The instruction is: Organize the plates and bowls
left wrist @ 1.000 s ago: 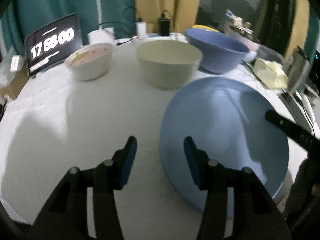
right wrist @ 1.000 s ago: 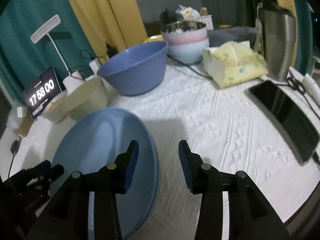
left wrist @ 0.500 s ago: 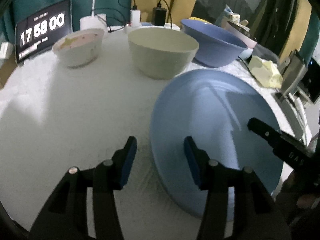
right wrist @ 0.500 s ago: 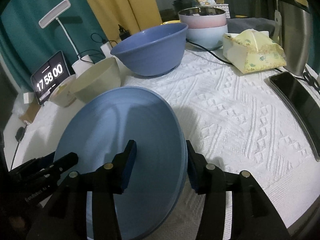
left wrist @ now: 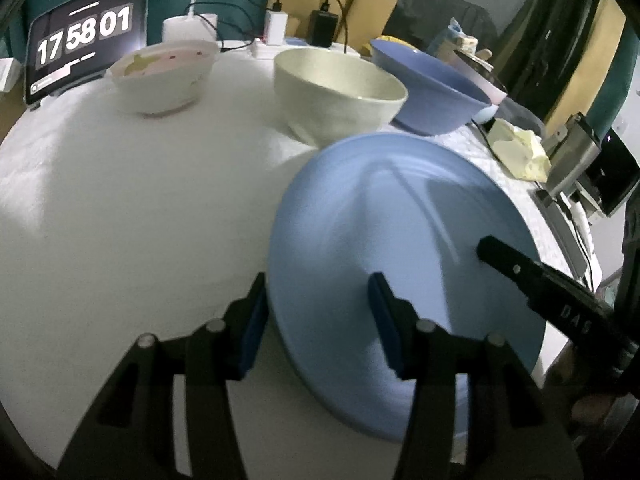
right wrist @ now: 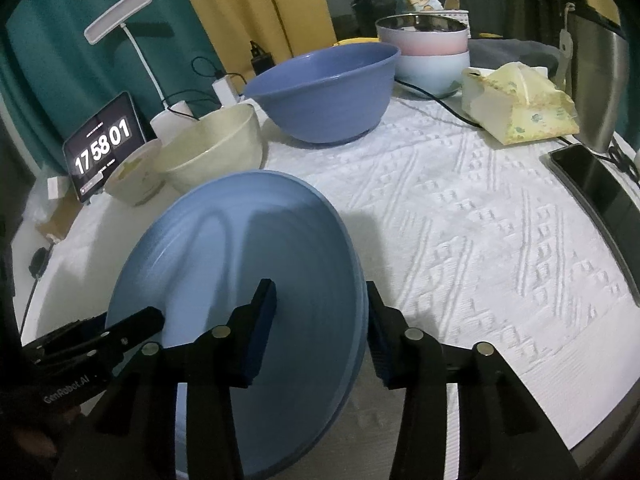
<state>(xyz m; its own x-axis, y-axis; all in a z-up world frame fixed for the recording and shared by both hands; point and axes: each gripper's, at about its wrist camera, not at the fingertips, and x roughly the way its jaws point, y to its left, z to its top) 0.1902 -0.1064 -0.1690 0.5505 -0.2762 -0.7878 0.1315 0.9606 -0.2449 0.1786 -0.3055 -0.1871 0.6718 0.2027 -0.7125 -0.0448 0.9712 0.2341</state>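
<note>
A large light blue plate (left wrist: pixel 400 240) lies on the white table; in the right wrist view (right wrist: pixel 240 264) a second rim shows under it, so it seems to top a stack. My left gripper (left wrist: pixel 316 312) is open and straddles the plate's left rim. My right gripper (right wrist: pixel 322 320) is open and straddles the right rim; it also shows in the left wrist view (left wrist: pixel 532 280). Behind stand a cream bowl (left wrist: pixel 340 92), a blue bowl (right wrist: pixel 324 92) and a small pink-lined bowl (left wrist: pixel 164 76).
A clock tablet (right wrist: pixel 102 148), a lamp base (left wrist: pixel 190 28) and chargers line the table's far edge. Stacked pastel bowls (right wrist: pixel 424 52), a tissue pack (right wrist: pixel 520 108), a steel kettle (right wrist: pixel 596 80) and a phone (right wrist: pixel 596 192) sit to the right.
Both grippers have moved in over the plate's opposite rims, from beside it to straddling it. The jaws stay open. The clock went from 17:58:00 to 17:58:01.
</note>
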